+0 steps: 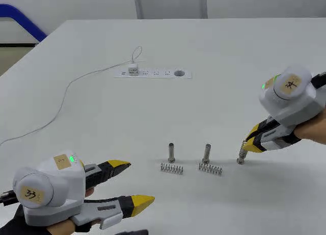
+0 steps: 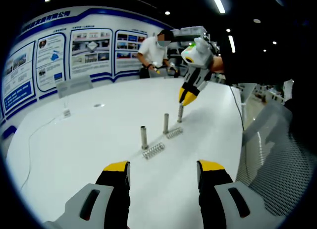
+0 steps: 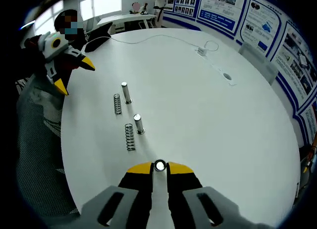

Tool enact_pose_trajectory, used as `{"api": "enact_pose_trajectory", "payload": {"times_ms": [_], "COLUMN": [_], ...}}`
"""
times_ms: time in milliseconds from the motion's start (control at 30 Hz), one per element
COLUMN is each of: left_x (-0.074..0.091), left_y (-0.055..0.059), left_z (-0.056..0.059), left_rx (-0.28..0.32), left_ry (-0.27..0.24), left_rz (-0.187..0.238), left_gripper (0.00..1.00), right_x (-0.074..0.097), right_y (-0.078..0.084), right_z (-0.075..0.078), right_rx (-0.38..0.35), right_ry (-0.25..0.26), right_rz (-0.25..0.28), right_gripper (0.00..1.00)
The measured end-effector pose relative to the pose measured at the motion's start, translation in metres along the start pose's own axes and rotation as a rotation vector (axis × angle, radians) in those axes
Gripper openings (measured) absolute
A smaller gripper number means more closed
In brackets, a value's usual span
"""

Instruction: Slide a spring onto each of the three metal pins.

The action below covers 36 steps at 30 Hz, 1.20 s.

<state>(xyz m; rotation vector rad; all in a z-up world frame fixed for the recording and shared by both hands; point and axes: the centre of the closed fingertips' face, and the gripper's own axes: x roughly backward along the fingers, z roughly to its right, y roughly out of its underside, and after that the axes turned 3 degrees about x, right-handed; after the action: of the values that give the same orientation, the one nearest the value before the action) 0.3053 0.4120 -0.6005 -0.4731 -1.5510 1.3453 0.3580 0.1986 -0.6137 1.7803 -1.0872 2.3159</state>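
Inside the right claw (image 3: 159,167), a pin top (image 3: 159,165) (shiny disc)

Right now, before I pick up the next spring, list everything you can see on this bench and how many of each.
table: 1, white, under everything.
metal pins: 3, silver, upright in a row near the front.
loose springs: 2, silver, lying just in front of the left and middle pins.
third spring: 1, silver, on the right pin.
power strip: 1, white, farther back on the table.
plug: 1, white, in the strip's left end.
cable: 1, white, running from the plug off to the left.
left claw: 1, yellow-tipped, open, front left, holding nothing.
right claw: 1, yellow-tipped, closed at the top of the right pin and its spring.
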Motion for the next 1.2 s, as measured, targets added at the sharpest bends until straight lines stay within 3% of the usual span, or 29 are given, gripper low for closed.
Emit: {"api": "enact_pose_trajectory", "payload": {"times_ms": [633,767,967,1200], "left_x": [-0.001,-0.001,-0.001,-0.001], "left_y": [-0.001,-0.002,-0.002,-0.002], "left_z": [0.001,0.002,0.002,0.003], "left_rx": [0.001,-0.001,-0.002,-0.004], "left_ry": [0.0,0.0,0.002,0.003], "left_rz": [0.001,0.001,0.0,-0.001], "left_gripper": [0.56,0.56,0.56,0.56], "right_x": [-0.013,-0.012,-0.002,0.007], "right_y": [0.013,0.013,0.003,-0.022], "right_z": [-0.002,-0.004,-0.006,-0.013], "right_rx": [-0.018,-0.009,0.015,0.067], "right_ry": [-0.011,-0.006,0.021,0.033], "right_rz": [-0.035,-0.03,-0.007,0.043], "right_gripper": [0.12,0.18,0.2,0.2]}}
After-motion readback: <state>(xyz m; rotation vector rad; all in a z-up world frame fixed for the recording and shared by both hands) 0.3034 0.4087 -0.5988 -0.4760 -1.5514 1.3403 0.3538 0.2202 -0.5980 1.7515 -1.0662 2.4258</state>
